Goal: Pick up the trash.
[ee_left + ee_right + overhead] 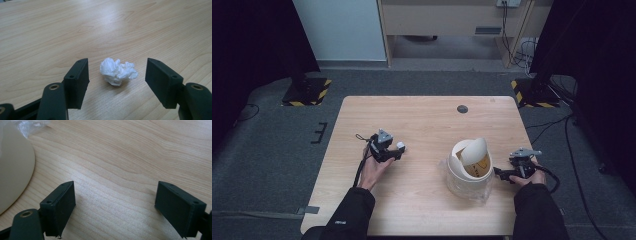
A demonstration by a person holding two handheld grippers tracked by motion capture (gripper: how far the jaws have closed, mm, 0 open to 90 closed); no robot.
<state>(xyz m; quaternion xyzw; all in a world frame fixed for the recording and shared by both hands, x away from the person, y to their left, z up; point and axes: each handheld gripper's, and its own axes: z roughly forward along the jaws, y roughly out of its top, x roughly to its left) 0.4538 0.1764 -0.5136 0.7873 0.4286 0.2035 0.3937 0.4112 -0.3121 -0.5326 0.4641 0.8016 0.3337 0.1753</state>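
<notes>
From above, your left gripper (pixel 401 148) sits on the bench (pixel 427 120) by a small white paper ball (pixel 400 145), and your right gripper (pixel 498 172) rests just beside the white bin (pixel 464 185). Along your left gripper, the fingers (pixel 77 81) stand apart around the paper ball (pixel 117 71) without touching it. Along your right gripper, the fingers (pixel 60 206) stand open over bare bench, holding nothing, with the bin's wall (pixel 13 175) close at the left.

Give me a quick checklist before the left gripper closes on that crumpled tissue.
1. Crumpled tissue sits between the left gripper jaws: ok.
2. Pads touching it: not ok, gaps on both sides.
3. Tissue lies on bare table, nothing beside it: ok.
4. Bin lid swung open: ok.
5. Right gripper open, holding nothing: ok.
6. Room left inside the bin: cannot tell.
</notes>
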